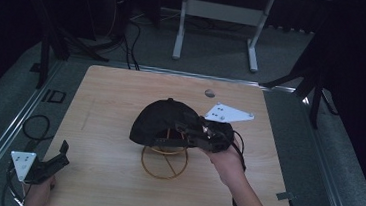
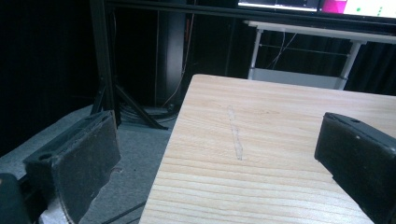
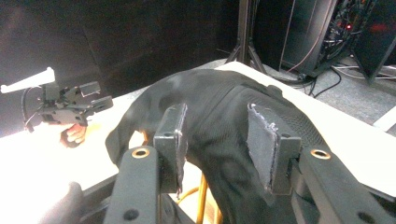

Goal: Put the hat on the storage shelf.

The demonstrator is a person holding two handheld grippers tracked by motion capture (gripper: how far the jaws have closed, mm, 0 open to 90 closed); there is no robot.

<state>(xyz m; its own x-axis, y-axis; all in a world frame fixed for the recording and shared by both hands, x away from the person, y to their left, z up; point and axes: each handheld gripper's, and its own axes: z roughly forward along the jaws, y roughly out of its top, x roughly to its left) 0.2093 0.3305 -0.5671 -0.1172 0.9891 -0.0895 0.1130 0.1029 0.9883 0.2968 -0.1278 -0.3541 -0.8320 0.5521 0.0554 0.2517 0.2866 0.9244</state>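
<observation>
A black cap (image 1: 162,121) sits draped over a gold wire stand (image 1: 163,164) in the middle of the wooden table (image 1: 111,96). My right gripper (image 1: 186,128) reaches into the cap's right side. In the right gripper view its jaws stand apart with the cap's fabric (image 3: 219,107) between them, and I see no pad pressing on it; the stand's wire (image 3: 201,200) shows below. My left gripper (image 1: 63,153) rests at the table's front left corner. In the left gripper view its jaws (image 2: 215,158) are wide open over bare wood.
A white desk frame (image 1: 219,11) stands on the floor beyond the table. Cables (image 1: 36,125) lie on the floor at the left. A small grey mark (image 1: 210,92) sits near the table's far edge. Dark stands flank both sides.
</observation>
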